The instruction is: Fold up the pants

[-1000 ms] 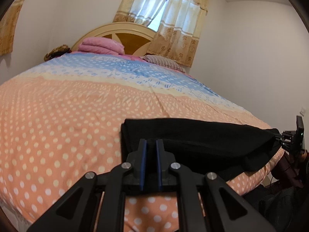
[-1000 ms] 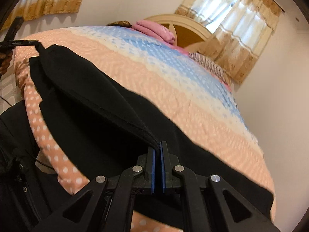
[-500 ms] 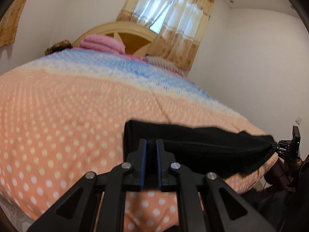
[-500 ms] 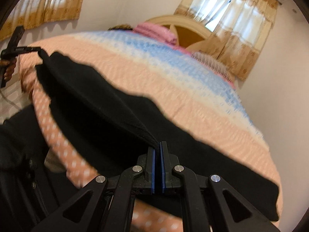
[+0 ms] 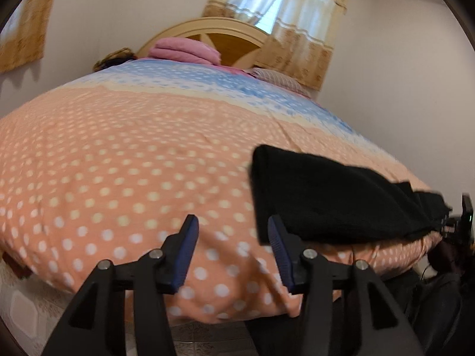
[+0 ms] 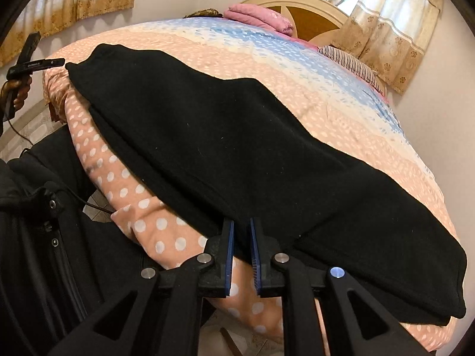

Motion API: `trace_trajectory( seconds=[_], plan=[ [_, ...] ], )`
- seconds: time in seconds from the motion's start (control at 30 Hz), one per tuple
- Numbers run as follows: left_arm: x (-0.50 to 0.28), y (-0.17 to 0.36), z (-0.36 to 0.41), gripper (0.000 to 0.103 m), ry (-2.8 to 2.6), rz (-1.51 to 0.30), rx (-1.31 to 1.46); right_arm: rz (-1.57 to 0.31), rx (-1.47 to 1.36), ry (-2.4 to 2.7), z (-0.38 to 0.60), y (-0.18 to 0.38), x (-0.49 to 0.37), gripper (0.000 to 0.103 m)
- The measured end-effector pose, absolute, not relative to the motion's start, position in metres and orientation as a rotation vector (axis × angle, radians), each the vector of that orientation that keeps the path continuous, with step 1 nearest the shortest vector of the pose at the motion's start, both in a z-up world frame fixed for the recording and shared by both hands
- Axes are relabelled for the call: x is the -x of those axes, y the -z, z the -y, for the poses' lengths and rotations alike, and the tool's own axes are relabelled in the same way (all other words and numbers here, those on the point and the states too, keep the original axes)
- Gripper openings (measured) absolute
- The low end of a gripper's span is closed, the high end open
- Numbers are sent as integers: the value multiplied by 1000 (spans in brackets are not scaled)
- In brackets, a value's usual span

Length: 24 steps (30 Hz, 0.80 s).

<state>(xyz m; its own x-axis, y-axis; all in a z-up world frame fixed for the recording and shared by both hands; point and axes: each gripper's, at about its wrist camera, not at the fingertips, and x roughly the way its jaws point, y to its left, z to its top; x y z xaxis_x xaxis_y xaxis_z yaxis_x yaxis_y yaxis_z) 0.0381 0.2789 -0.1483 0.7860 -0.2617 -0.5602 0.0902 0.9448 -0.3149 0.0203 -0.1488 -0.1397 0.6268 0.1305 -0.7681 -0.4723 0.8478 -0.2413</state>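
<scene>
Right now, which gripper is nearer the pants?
Right. The right gripper has the pants edge between its slightly parted jaws; the left gripper, just opened, sits beside their corner over the bedspread.

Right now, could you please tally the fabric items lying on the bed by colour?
Black: 1, the pants
Pink: 1, the folded blanket
Striped: 1, the pillow
Total: 3, all resting on the dotted bedspread

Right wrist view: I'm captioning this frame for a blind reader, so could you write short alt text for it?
Black pants lie folded lengthwise along the near edge of a bed with a polka-dot bedspread. The right gripper, jaws just parting, has the pants' edge between them. At far left, a hand holds the left gripper just clear of the pants' end.
</scene>
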Motion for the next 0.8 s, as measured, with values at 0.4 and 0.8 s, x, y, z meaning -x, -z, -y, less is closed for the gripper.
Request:
trace_trajectory(
  seconds=[0.4, 0.8],
  plan=[
    [-107, 159, -233, 50, 257, -760, 281, -745, 436, -385, 140, 127, -8, 13],
    [-112, 148, -228, 12, 204, -784, 273, -722, 398, -420, 128, 133, -9, 13]
  ],
)
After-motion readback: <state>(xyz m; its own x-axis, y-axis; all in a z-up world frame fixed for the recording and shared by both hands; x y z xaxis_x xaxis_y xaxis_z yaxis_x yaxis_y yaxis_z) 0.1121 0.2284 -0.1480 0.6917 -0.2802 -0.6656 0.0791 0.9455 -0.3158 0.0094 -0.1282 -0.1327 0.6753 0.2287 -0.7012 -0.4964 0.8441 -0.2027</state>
